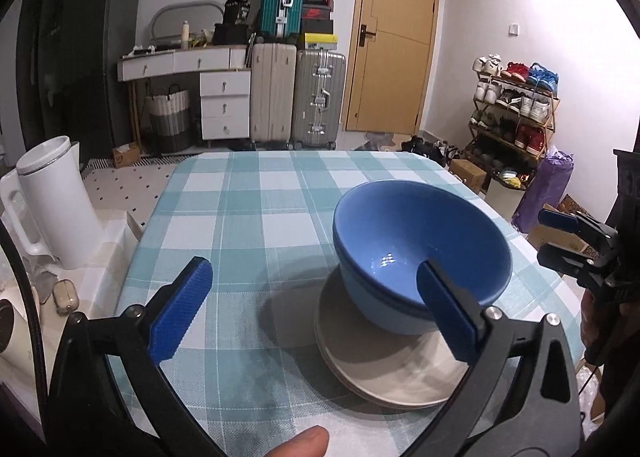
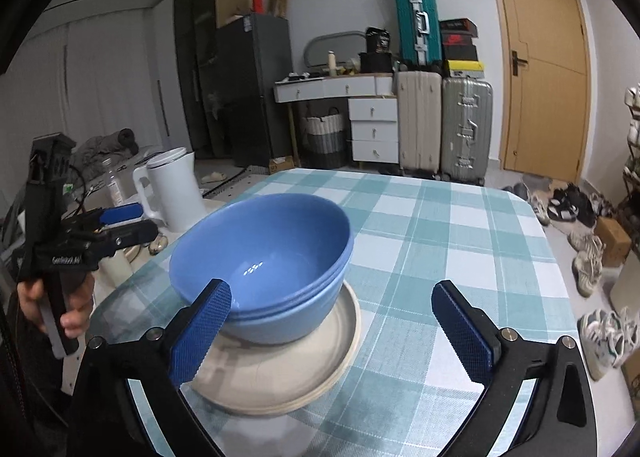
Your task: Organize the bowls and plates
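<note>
Left gripper [image 1: 316, 309]: your jaws stand wide, nothing between the pads.
Right gripper [image 2: 332, 331]: also wide; its left pad overlaps the bowls' near rim in the picture, contact unclear.
Blue bowls [image 2: 264, 257]: nested, centre-left in the right view, sitting on the plates.
Beige plates [image 2: 288, 373]: stacked on the checked tablecloth [image 2: 440, 241].

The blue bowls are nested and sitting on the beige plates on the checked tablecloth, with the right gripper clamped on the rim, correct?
Not quite. The blue bowls do sit nested on the beige plates on the checked tablecloth, but the right gripper is open and grips nothing, as the right wrist view shows.
</note>
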The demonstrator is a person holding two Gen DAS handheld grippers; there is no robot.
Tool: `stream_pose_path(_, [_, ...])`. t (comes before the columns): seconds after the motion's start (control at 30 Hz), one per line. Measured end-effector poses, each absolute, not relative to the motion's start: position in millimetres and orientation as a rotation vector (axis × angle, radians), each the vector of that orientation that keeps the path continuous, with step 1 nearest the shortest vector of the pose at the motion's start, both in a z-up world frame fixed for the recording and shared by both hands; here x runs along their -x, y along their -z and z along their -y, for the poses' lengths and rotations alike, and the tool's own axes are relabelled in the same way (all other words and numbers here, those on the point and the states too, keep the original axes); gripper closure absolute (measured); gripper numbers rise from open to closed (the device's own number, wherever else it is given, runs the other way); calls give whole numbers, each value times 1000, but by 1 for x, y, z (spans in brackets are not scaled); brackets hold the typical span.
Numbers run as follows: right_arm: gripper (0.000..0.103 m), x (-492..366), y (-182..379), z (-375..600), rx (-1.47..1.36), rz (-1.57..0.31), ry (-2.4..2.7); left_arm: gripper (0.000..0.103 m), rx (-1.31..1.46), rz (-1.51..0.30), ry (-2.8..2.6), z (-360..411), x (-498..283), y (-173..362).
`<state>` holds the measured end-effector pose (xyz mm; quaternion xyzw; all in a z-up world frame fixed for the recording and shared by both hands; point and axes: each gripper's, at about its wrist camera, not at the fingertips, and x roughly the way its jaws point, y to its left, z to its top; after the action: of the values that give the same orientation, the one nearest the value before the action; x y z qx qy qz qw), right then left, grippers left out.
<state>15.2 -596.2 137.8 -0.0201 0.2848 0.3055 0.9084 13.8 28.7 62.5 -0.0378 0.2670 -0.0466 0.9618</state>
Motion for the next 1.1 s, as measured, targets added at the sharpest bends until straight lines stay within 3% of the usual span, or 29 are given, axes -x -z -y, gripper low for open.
stream_pose_path(0.53, [1,15,-100,600,24,-452,-672,1,61,-455,127,-31,9,-8])
stream_pose_path(1.1, [1,22,-92,608,-8,-408,-706,1,24,-417,232,-20,7,5])
